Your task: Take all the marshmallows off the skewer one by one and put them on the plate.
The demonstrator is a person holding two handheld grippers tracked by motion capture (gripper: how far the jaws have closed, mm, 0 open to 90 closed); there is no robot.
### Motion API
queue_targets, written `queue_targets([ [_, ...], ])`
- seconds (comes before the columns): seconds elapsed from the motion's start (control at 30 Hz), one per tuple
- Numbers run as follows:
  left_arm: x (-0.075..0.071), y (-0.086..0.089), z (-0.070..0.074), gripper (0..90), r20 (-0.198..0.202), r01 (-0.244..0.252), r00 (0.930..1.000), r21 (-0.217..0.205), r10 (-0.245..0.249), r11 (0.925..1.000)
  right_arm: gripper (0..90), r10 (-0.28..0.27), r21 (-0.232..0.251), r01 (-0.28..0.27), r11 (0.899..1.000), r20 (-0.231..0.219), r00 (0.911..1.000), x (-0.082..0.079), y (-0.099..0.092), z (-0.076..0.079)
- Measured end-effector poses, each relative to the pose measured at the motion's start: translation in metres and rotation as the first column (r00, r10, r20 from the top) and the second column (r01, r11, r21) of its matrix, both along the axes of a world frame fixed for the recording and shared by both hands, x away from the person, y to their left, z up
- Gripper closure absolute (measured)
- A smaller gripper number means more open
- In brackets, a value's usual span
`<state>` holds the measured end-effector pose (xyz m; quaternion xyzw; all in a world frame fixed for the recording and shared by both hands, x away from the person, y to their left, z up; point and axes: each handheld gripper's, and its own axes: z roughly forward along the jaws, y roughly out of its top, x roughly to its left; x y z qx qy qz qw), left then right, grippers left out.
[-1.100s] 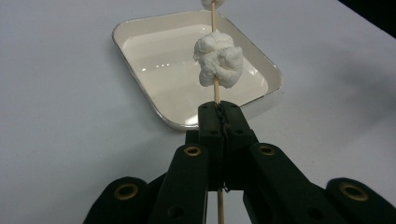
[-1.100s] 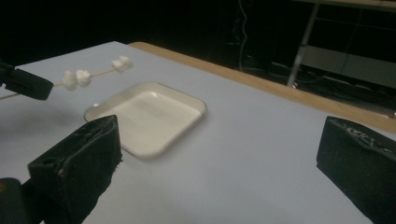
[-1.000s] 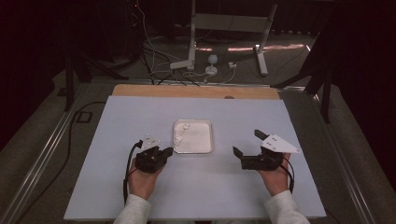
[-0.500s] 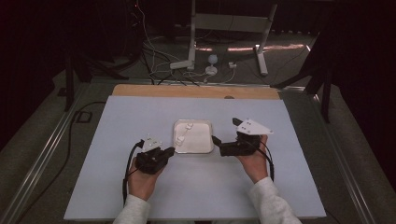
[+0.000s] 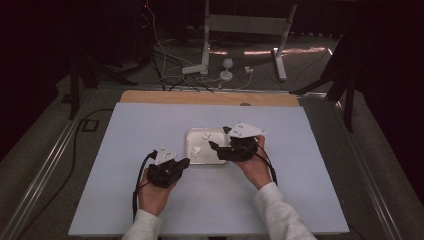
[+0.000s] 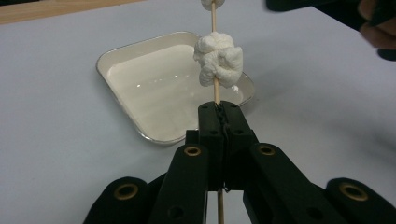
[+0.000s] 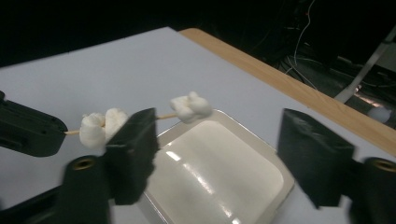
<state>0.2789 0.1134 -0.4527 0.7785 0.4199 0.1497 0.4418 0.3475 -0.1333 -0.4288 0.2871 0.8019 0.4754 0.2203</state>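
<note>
The high view is dim and grainy: the pale table (image 5: 150,130) is the one evenly lit surface, and the room around it sinks into near black, with a few faint warm glints on the floor beyond the far edge. Shadows on the table are soft and weak. In the left gripper view the light is brighter and flat; the white tray (image 6: 140,86) carries small specular glints and the near claw is sharp. The right gripper view is softer: its own claw (image 7: 217,154) is smeared by motion blur, the tray (image 7: 243,186) shows streaks of glare, and the background falls dark.
</note>
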Motion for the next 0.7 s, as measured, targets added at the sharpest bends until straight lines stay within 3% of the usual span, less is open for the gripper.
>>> queue_targets([
  [0.03,0.000,-0.001,0.000,89.9,0.002,0.004,1.0000,0.002,-0.004,1.0000,39.6,0.014,-0.029,-0.013,0.999,0.017,0.9998,0.001,0.007,-0.002],
  [0.13,-0.001,-0.002,0.002,89.9,0.007,0.013,0.9999,0.002,-0.013,0.9999,44.6,0.019,-0.044,-0.018,0.999,0.027,0.9994,0.001,0.012,-0.004],
  [0.37,-0.002,-0.003,0.003,90.0,0.010,0.024,0.9997,0.005,-0.024,0.9997,70.0,0.028,-0.048,-0.028,0.998,-0.003,0.9996,0.007,0.019,-0.006],
  [0.47,-0.002,-0.004,0.003,90.0,0.012,0.024,0.9996,0.007,-0.025,0.9997,73.2,0.019,-0.056,-0.019,0.998,-0.004,0.9998,0.007,0.020,-0.006],
  [0.57,-0.003,-0.005,0.005,90.0,0.017,0.023,0.9996,0.016,-0.024,0.9996,77.6,-0.002,-0.115,0.005,0.993,0.034,0.9994,0.005,0.025,-0.007],
  [0.7,-0.002,-0.005,0.005,90.0,0.013,0.011,0.9998,0.017,-0.012,0.9998,79.4,-0.019,-0.120,0.023,0.993,0.038,0.9991,0.006,0.029,-0.007],
])
